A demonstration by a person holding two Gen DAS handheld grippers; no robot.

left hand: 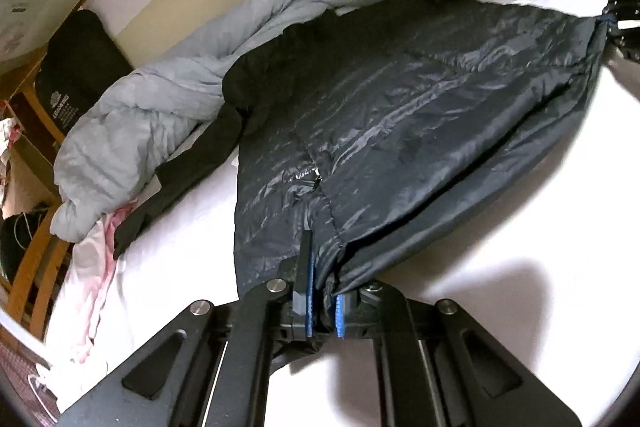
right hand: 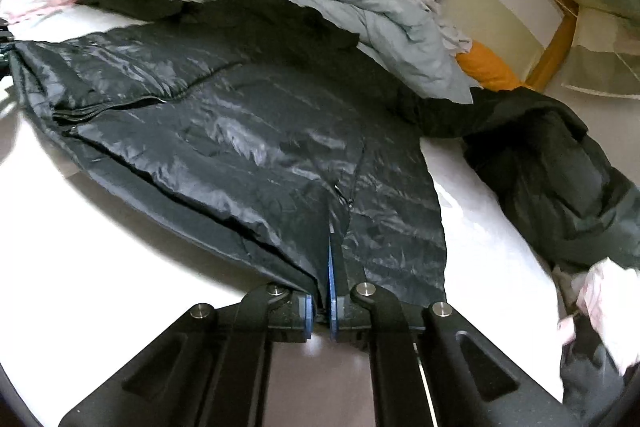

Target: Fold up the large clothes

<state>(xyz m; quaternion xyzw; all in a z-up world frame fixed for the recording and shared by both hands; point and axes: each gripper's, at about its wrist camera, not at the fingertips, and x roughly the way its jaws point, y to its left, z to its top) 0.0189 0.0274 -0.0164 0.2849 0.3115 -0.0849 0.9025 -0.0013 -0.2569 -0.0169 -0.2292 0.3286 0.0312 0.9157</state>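
While the dark puffer jacket (left hand: 400, 115) lies spread flat on the white bed (left hand: 500, 267), left tongs (left hand: 325, 297) clamped on one hem corner, right tongs (right hand: 320, 301) clamped on the other, grey duvet (left hand: 168, 99) bunched behind.

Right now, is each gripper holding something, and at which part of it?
Both hold the dark puffer jacket by its near hem: the left gripper at one corner, the right gripper at the other. The fingers are shut on the fabric.
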